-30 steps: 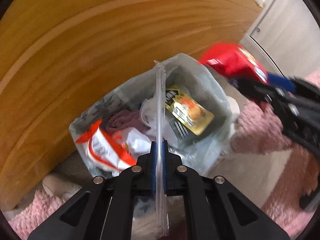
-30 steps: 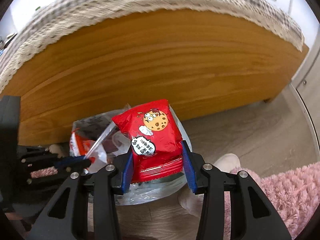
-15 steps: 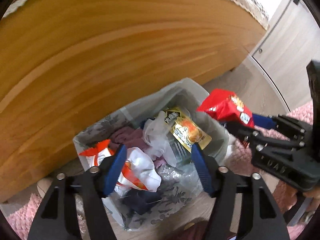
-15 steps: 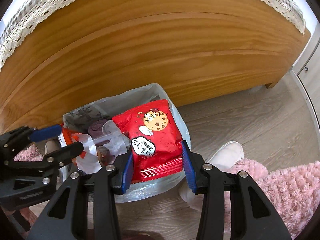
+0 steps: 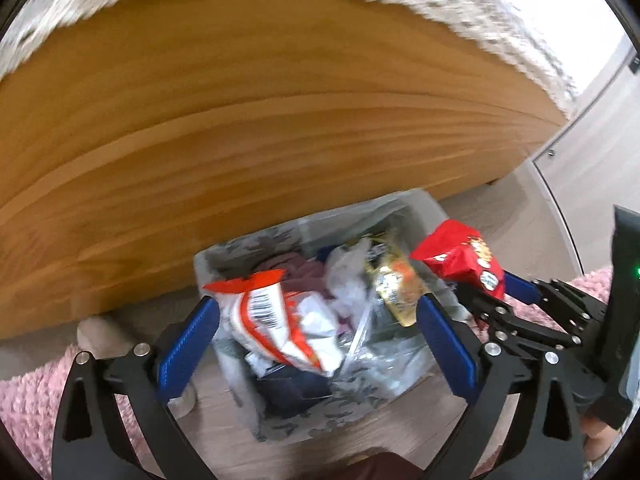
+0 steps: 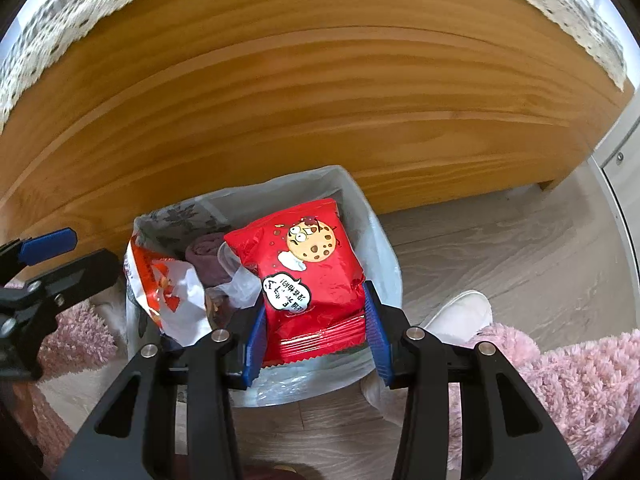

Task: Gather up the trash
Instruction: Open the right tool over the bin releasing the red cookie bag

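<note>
A bin lined with a clear plastic bag [image 5: 432, 216] [image 6: 384, 248] stands on the floor against a wooden bed side. It holds an orange-white snack bag [image 5: 276, 320] [image 6: 168, 292], a yellow wrapper [image 5: 394, 284], white plastic and purple cloth. My left gripper [image 5: 316, 336] is open and empty just above the bin's near side. My right gripper [image 6: 312, 332] is shut on a red cookie packet [image 6: 308, 272] [image 5: 464, 260], held over the bin's right part.
The wooden bed side [image 5: 280, 120] [image 6: 320, 100] rises behind the bin, with a lace-edged cover on top. Pink fluffy rug [image 6: 560, 380] [image 5: 24, 396] lies at the front. A white slipper [image 6: 460, 312] sits right of the bin. A cabinet [image 5: 600, 148] stands far right.
My left gripper let go of the clear plastic piece it held one second ago, opened wide and pulled back. My right gripper carried the red cookie packet over the bin.
</note>
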Action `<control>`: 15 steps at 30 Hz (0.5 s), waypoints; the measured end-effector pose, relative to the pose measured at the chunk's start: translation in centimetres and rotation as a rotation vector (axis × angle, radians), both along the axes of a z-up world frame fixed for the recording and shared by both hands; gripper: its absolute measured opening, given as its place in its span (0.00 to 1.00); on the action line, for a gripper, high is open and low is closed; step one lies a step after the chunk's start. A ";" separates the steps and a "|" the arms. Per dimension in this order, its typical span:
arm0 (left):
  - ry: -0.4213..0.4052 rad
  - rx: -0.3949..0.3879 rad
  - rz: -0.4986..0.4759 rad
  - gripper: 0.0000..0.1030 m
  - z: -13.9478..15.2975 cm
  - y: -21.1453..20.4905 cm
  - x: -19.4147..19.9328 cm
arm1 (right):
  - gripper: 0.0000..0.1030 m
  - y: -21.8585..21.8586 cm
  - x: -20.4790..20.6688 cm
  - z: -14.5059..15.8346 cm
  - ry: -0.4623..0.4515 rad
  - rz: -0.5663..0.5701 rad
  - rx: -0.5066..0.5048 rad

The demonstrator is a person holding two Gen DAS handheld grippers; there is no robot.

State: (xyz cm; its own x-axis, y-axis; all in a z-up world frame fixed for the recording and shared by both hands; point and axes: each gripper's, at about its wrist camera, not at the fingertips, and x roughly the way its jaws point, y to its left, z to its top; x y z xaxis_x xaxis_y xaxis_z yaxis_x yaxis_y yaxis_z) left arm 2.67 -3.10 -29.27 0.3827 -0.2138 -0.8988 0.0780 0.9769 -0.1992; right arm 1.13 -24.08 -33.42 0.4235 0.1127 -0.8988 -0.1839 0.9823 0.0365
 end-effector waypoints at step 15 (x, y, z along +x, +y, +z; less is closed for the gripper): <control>0.019 0.057 0.080 0.93 -1.0 1.8 0.3 | 0.43 2.2 -0.3 -0.6 -0.013 0.088 -0.022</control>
State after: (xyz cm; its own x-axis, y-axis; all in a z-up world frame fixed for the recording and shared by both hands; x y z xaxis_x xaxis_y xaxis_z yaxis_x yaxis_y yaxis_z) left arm 2.98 -1.34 -30.29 0.3798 -0.1311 -0.9157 -0.0040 0.9897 -0.1434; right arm 0.79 -21.91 -34.05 0.4244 0.1303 -0.8961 -0.2699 0.9628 0.0122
